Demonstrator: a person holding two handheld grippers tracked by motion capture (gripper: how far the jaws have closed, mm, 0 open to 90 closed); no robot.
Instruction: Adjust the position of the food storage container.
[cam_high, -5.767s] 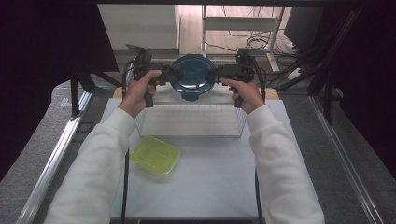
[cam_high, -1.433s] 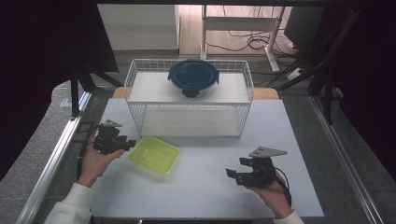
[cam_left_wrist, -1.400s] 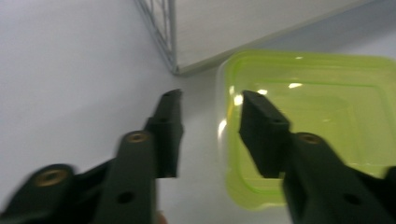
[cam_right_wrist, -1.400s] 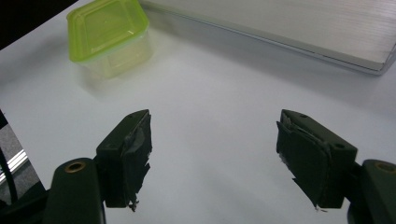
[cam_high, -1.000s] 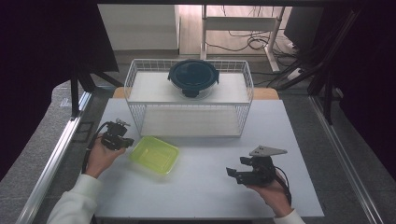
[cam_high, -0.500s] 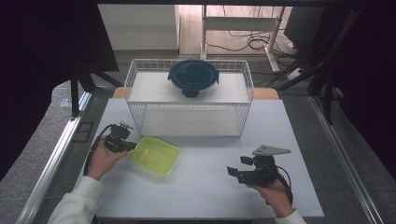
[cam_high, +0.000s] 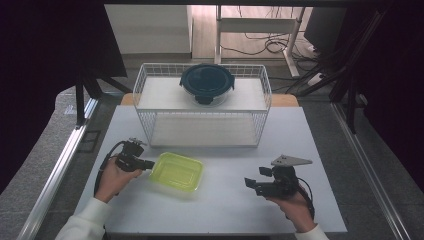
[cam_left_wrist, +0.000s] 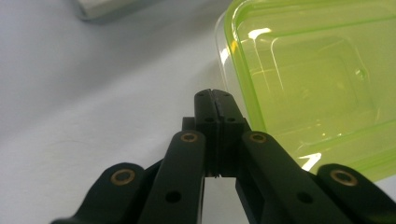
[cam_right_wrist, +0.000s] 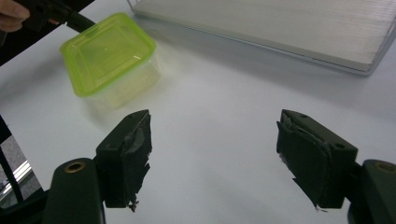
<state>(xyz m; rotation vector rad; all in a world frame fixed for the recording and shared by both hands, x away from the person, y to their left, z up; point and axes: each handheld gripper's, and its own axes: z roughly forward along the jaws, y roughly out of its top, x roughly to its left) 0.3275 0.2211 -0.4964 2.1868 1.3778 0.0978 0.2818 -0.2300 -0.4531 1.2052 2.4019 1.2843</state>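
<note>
A yellow-green lidded plastic box (cam_high: 177, 171) lies on the white table, left of centre. My left gripper (cam_high: 148, 164) is shut, its tip right at the box's left edge; in the left gripper view the closed jaw tip (cam_left_wrist: 214, 98) sits beside the box's rim (cam_left_wrist: 308, 74), and contact cannot be told. My right gripper (cam_high: 250, 185) stands open over bare table at the front right, pointing left toward the box (cam_right_wrist: 108, 51), with nothing between its pads (cam_right_wrist: 135, 149). A dark blue round lidded container (cam_high: 207, 83) rests on top of the wire rack (cam_high: 202, 107).
The white wire rack stands at the back centre of the table, with a pale board (cam_right_wrist: 280, 23) on its lower level. A metal rail (cam_high: 55, 175) runs along the table's left side. Cables and desk legs lie on the floor behind.
My left gripper has slid right, from the table's left part to the box's left edge. The right gripper has stayed where it was. Earlier, both grippers set the blue container on the rack.
</note>
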